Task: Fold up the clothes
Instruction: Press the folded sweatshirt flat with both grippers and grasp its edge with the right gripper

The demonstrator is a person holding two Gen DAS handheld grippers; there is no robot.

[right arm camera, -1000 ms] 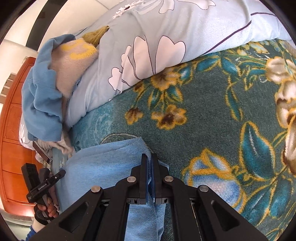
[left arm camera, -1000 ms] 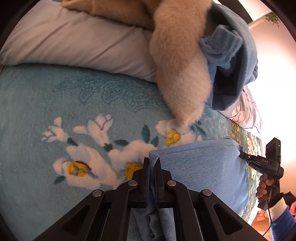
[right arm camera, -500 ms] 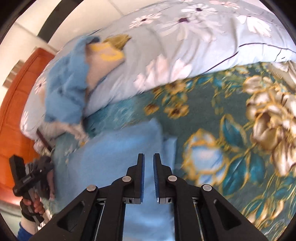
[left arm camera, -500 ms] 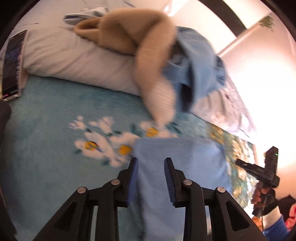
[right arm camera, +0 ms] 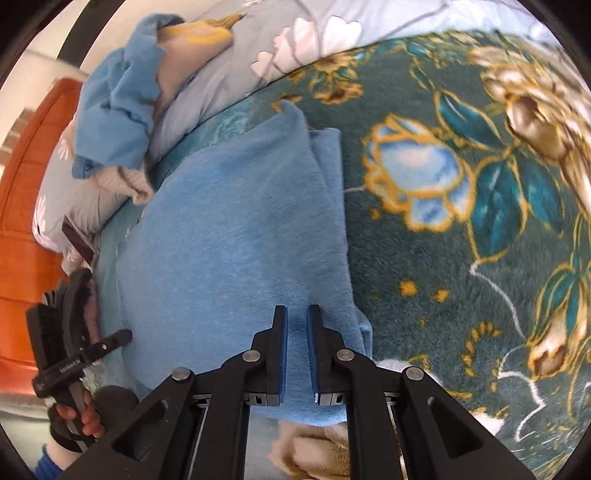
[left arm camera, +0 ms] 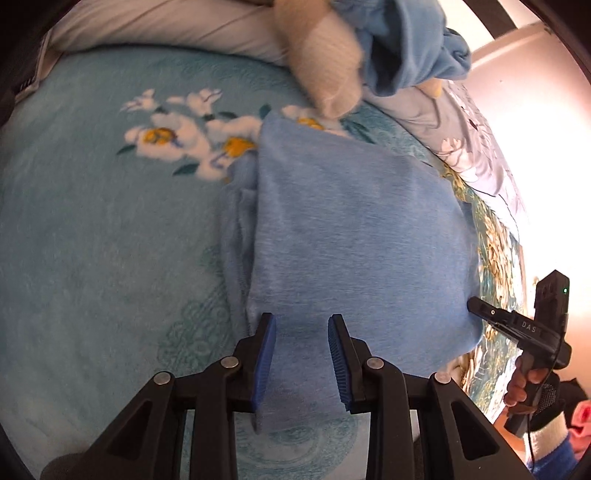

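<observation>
Now we have the folded blue garment [left arm camera: 354,229] lying flat on the bed's floral blanket [left arm camera: 92,258], and both grippers are off it. Our left gripper [left arm camera: 302,354] has just been opening; its jaws stand partly apart over the garment's near edge, pads clear of the cloth, nothing held. On the garment's left side, loose under-layers stick out past the top fold; a careless regrip there could catch only one layer and pull the fold askew. The blanket left of that is bare, with good room to move.

At the far corner, a beige sweater [left arm camera: 325,70] and another blue piece [left arm camera: 406,40] hang off the pillow [left arm camera: 166,26], almost touching the garment; sliding it that way could drag them in.

Our right gripper [right arm camera: 297,350] shows a narrow gap between the jaws, empty, above the cloth. The right edge [right arm camera: 332,192] also shows a stepped layer. Beyond it the darker blanket [right arm camera: 480,258] lies open.
</observation>
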